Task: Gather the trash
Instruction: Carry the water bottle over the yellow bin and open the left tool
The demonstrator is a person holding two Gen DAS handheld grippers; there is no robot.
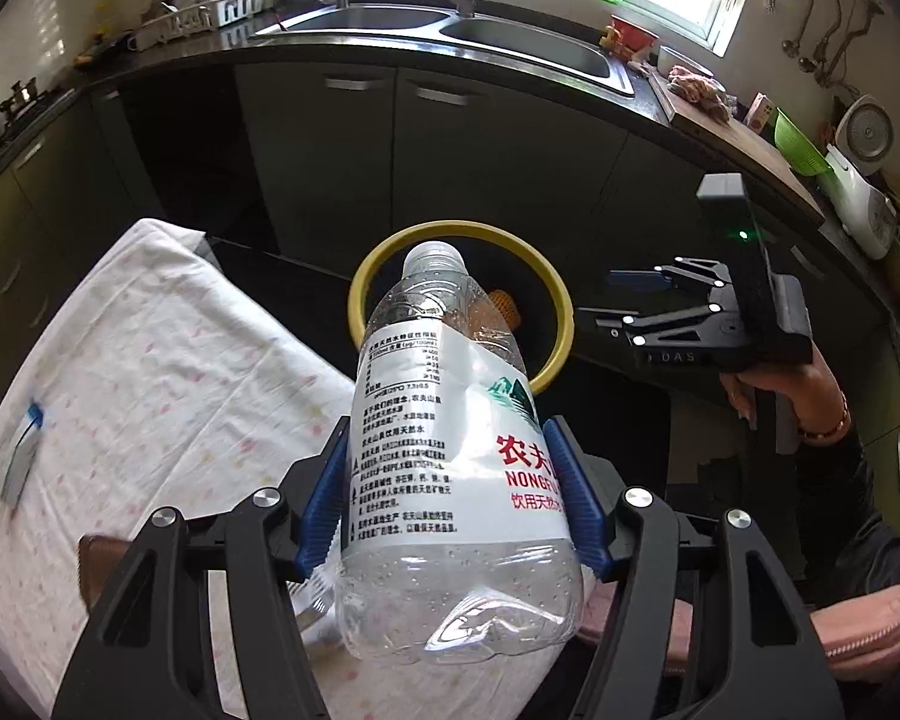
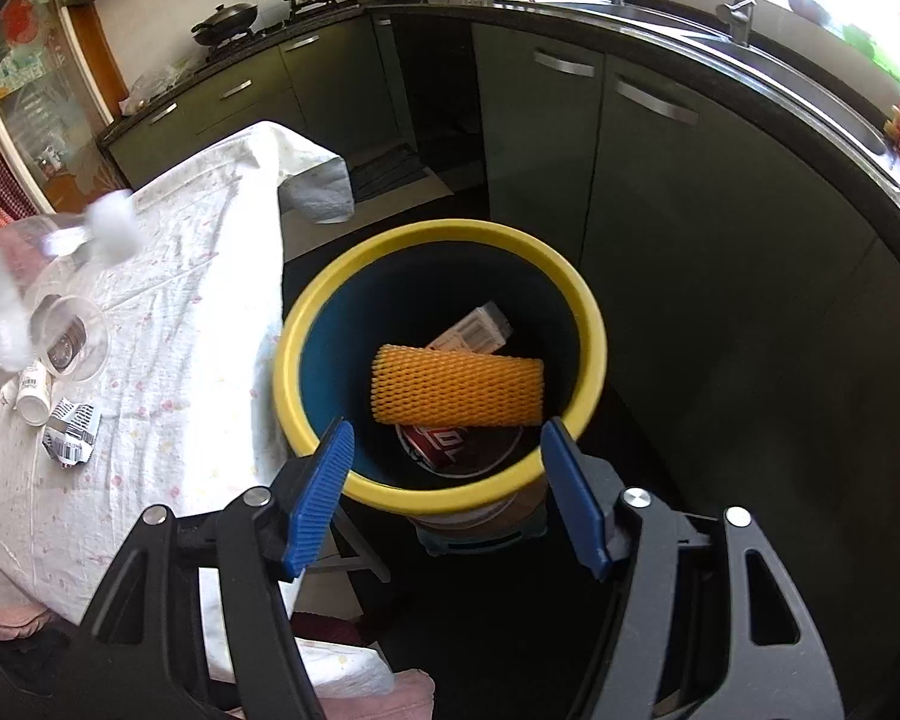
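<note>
Left tool: we see its 2 blue pads clamped on the sides of a clear plastic bottle, 1 pad on each side of the label.
Bottle: empty and uncapped as far as we can tell, its base nearest the camera, its neck pointing away toward the bin; white label with red and black print.
Right tool: we see its pads standing apart with nothing between them, held above the near rim of the bin; from the left wrist view it shows at the right, gripped by a hand with a bracelet at the wrist.
Bench: covered with a white flowered cloth, just left of the bin; on it we see a small white pill bottle, a crumpled wrapper with barcodes beside it, and a blurred clear shape at the left edge that we cannot make out.
Bin: round, yellow rim, dark blue inside, on the dark floor between the bench and the cabinets.
Bin contents: an orange foam net sleeve lying across, a small carton behind it, a red package under it.
Far side: dark green cabinets under a black worktop, with a steel double sink and a dish rack.
</note>
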